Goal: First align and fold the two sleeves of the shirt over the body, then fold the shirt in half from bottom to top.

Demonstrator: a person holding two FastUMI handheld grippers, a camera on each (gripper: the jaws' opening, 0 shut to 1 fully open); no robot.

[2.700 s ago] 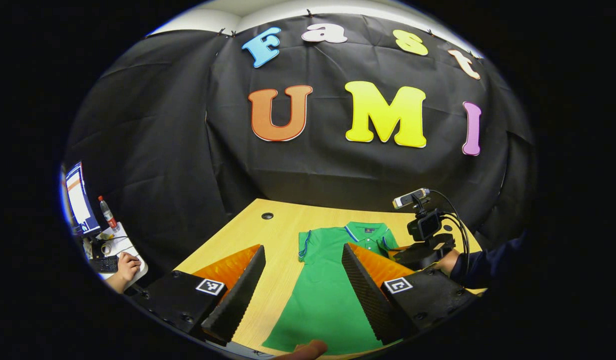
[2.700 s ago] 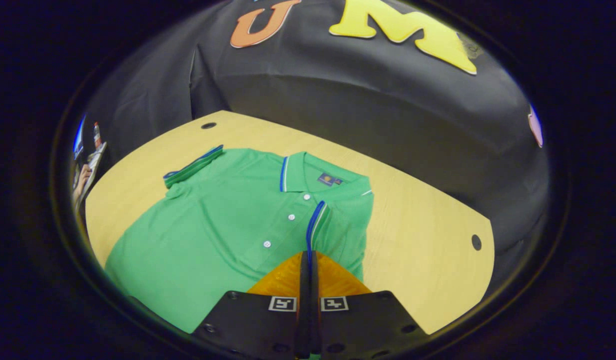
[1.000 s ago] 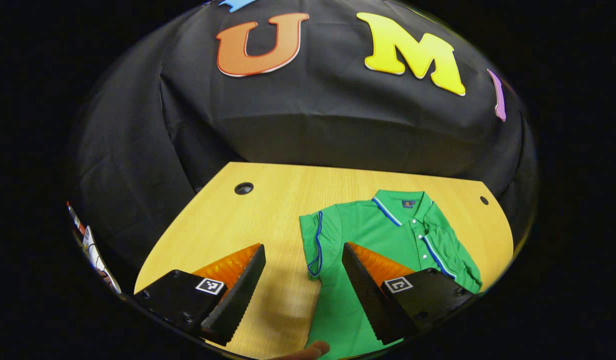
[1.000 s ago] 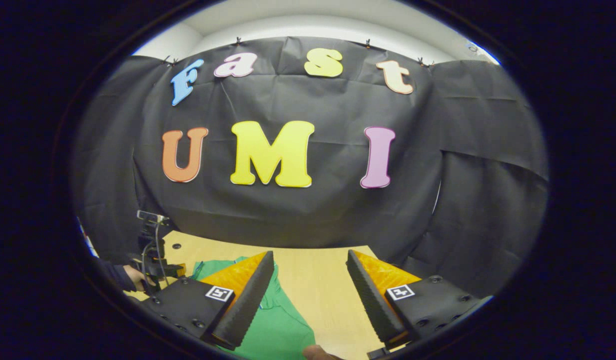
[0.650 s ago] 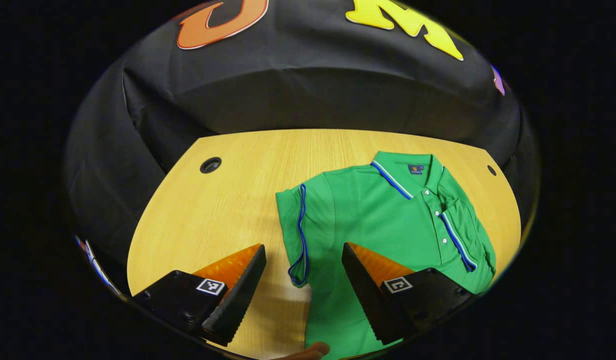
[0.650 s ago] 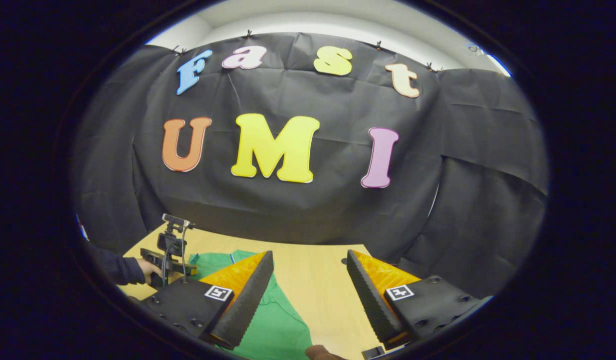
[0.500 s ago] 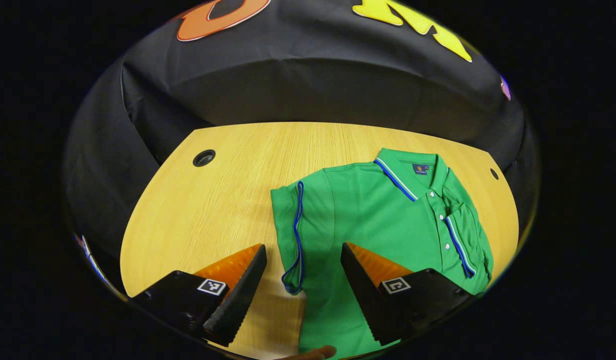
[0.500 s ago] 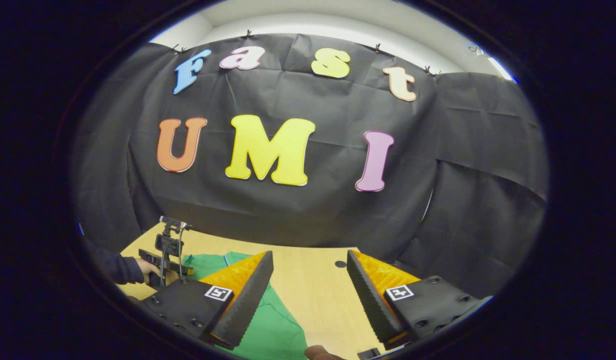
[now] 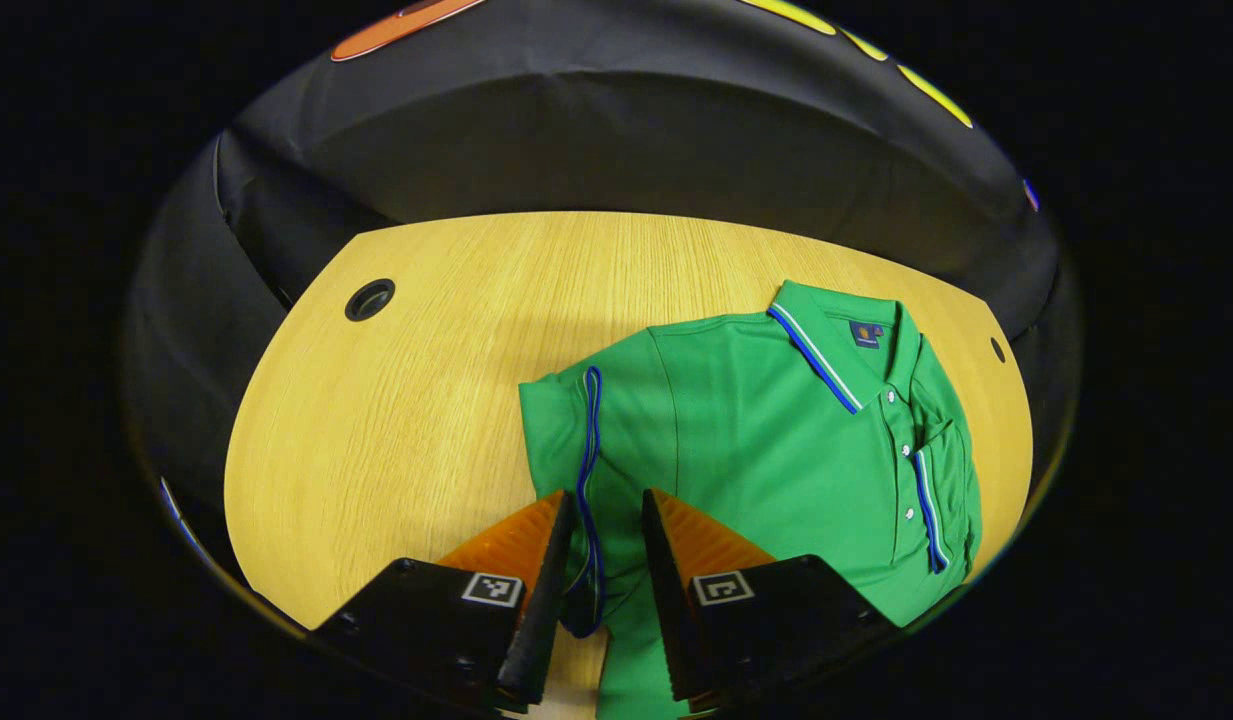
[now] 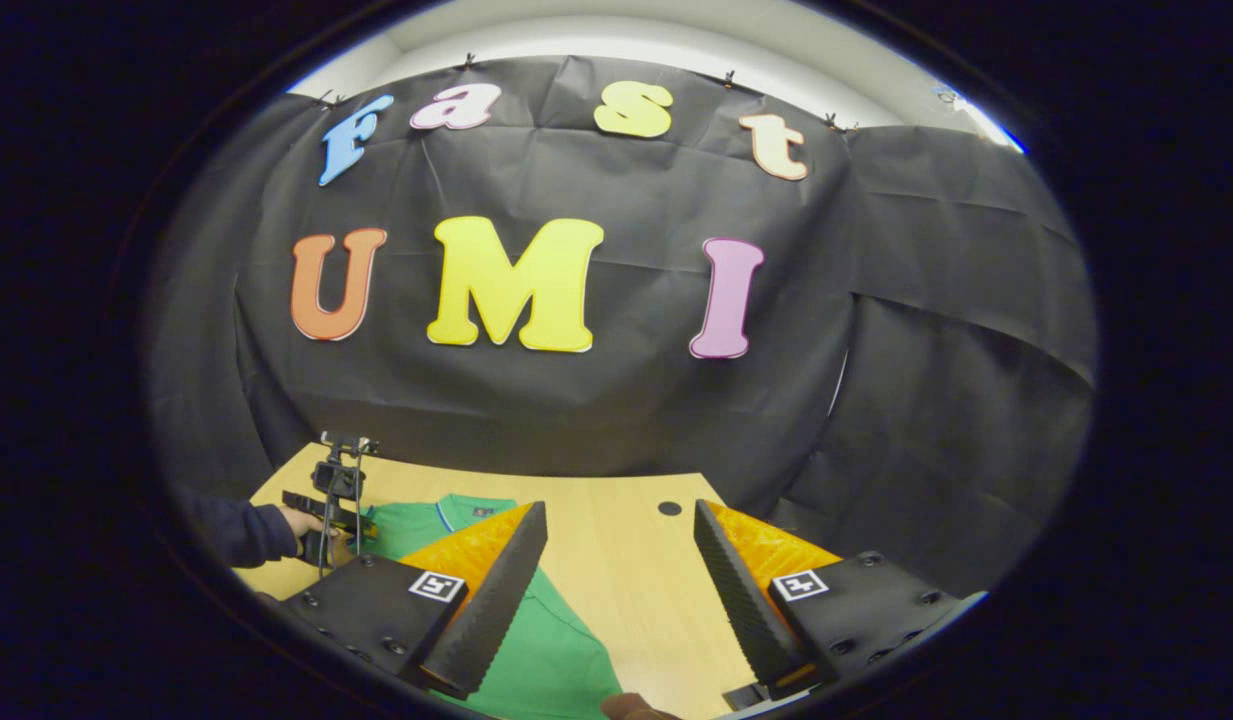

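In the left gripper view, nearest the camera, the left gripper point(image 9: 601, 585) has its jaws drawn in to a narrow gap with the blue-piped cuff of the sleeve point(image 9: 566, 440) lying between them; whether both fingers actually press the cloth I cannot tell. Beyond it the green shirt point(image 9: 766, 440) lies face up and flat on the worktop point(image 9: 406, 400), collar toward the wall, buttons showing. This sleeve sticks out sideways from the body, while the other sleeve point(image 9: 941, 470) on the far side lies folded in over the chest, its piped edge running down beside the placket. In the right gripper view the right gripper point(image 10: 621, 590) is held up off the cloth with its jaws wide apart and nothing in them; farther off a hand point(image 10: 301, 522) holds the left one at the shirt's edge. The shirt looks like a light, soft knit: it should drape and crease wherever it is lifted, and slide easily on the smooth wood. The cuff's stitched hem is probably the firmest place to pinch; a hold there should let the sleeve be laid over the body to match the folded one, provided the pull is gentle enough not to drag the shirt askew.
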